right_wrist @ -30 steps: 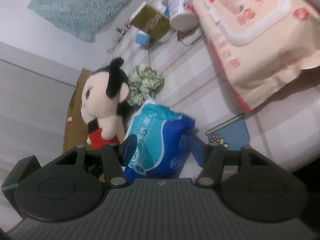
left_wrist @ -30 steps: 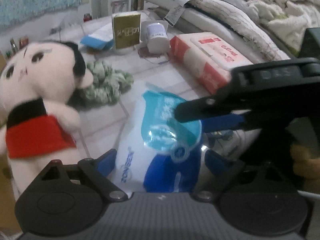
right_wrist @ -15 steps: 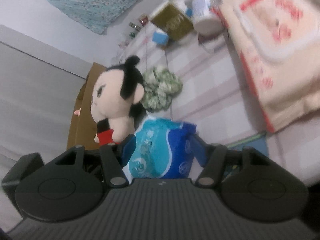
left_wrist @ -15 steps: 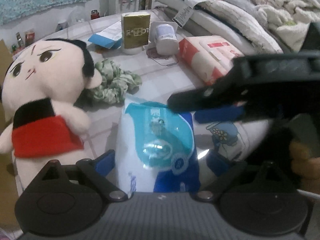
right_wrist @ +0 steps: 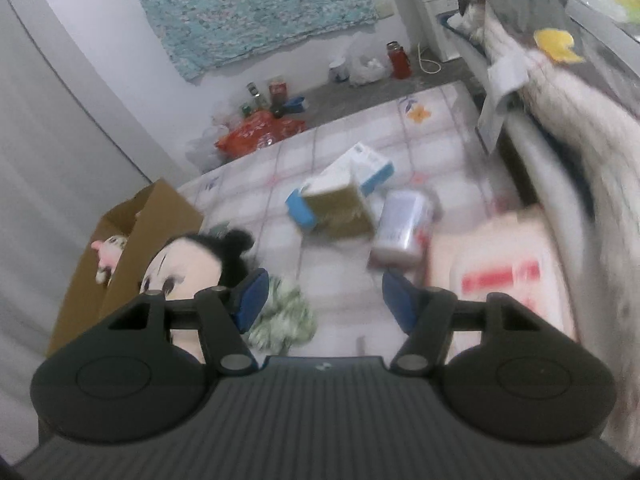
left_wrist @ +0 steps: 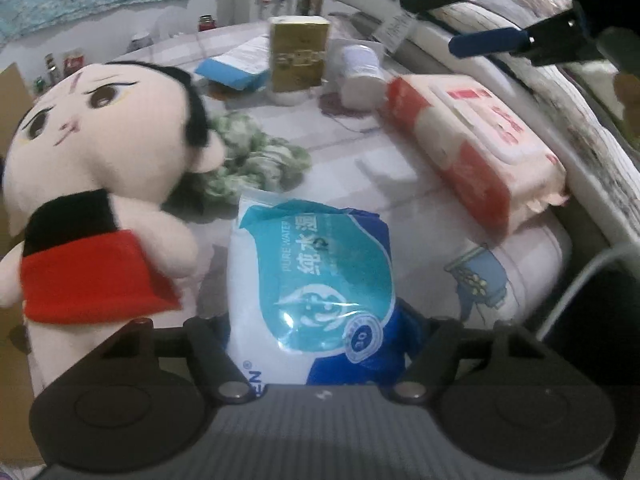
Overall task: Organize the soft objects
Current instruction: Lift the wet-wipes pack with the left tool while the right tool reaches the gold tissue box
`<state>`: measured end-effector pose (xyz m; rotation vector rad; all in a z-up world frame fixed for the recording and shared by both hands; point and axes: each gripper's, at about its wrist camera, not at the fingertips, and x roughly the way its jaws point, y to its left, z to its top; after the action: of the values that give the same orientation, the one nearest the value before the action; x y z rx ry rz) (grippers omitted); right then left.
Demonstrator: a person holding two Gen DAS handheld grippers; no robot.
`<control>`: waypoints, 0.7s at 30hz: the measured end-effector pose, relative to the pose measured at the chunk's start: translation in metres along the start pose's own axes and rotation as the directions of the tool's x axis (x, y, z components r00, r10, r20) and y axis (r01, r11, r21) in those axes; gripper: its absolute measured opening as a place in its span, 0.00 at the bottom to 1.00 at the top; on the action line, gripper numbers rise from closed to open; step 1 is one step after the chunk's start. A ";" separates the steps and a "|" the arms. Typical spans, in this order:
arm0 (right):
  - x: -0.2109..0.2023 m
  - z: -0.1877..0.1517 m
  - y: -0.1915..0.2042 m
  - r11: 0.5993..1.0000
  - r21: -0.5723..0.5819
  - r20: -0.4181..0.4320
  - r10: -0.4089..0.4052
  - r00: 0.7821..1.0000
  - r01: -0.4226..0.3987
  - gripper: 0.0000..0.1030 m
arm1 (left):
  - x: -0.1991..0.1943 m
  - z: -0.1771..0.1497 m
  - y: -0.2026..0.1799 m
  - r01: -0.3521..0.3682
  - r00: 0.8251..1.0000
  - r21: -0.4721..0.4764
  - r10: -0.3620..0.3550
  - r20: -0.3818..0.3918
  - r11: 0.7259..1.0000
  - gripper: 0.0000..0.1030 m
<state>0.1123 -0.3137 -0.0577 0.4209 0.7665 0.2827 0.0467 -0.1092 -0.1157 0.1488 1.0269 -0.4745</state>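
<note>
A blue and white wet-wipes pack stands on end between the fingers of my left gripper. Its jaws are closing, and both pads meet the pack's sides. My right gripper hangs high at the upper right of the left wrist view, away from the pack. In its own view the right gripper is open with nothing between its blue pads. A plush doll with black hair and a red top stands left of the pack. Behind the doll lies a green fabric bundle.
A large pink wipes pack lies to the right by piled bedding. A gold box, a white jar and a blue-white box stand further back. A cardboard box holding a pink toy sits beside the doll.
The right gripper has let go of the blue wipes pack and swung up and away from it. The left jaws have closed in onto the pack's sides.
</note>
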 end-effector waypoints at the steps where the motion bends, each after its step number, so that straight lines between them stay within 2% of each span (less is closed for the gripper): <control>1: 0.003 0.005 0.001 1.000 -0.006 -0.003 0.003 1.000 -0.003 0.61 | -0.001 0.000 0.004 -0.004 1.000 -0.013 0.004 0.004 1.000 0.71; 5: 0.023 0.021 0.012 0.999 -0.042 -0.009 0.003 1.000 -0.004 0.64 | -0.001 -0.002 0.015 0.012 1.000 -0.040 -0.012 0.007 0.999 0.71; 7: 0.039 0.029 0.026 0.988 -0.151 -0.002 -0.014 1.000 0.014 0.79 | 0.000 -0.002 0.015 0.011 1.000 -0.034 -0.011 0.009 0.999 0.71; 10: 0.064 0.037 0.042 0.953 -0.291 -0.008 -0.093 0.996 0.087 0.83 | 0.000 -0.002 0.015 0.017 1.000 -0.036 -0.016 0.010 0.999 0.71; 12: 0.082 0.041 0.047 0.939 -0.318 -0.014 -0.144 0.990 0.132 0.84 | 0.000 -0.001 0.017 0.023 1.000 -0.041 -0.022 0.009 0.999 0.72; 15: 0.100 0.042 0.050 0.936 -0.323 -0.019 -0.154 0.988 0.140 0.87 | -0.001 -0.001 0.018 0.029 1.000 -0.050 -0.029 0.009 0.998 0.72; 21: 0.136 0.030 0.051 0.920 -0.347 -0.006 -0.194 0.981 0.180 0.87 | -0.001 -0.003 0.017 0.027 1.000 -0.038 -0.026 0.016 0.999 0.72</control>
<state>0.2227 -0.2225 -0.0976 0.0079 0.7724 0.2402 0.0510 -0.0928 -0.1179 0.0974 1.0230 -0.4795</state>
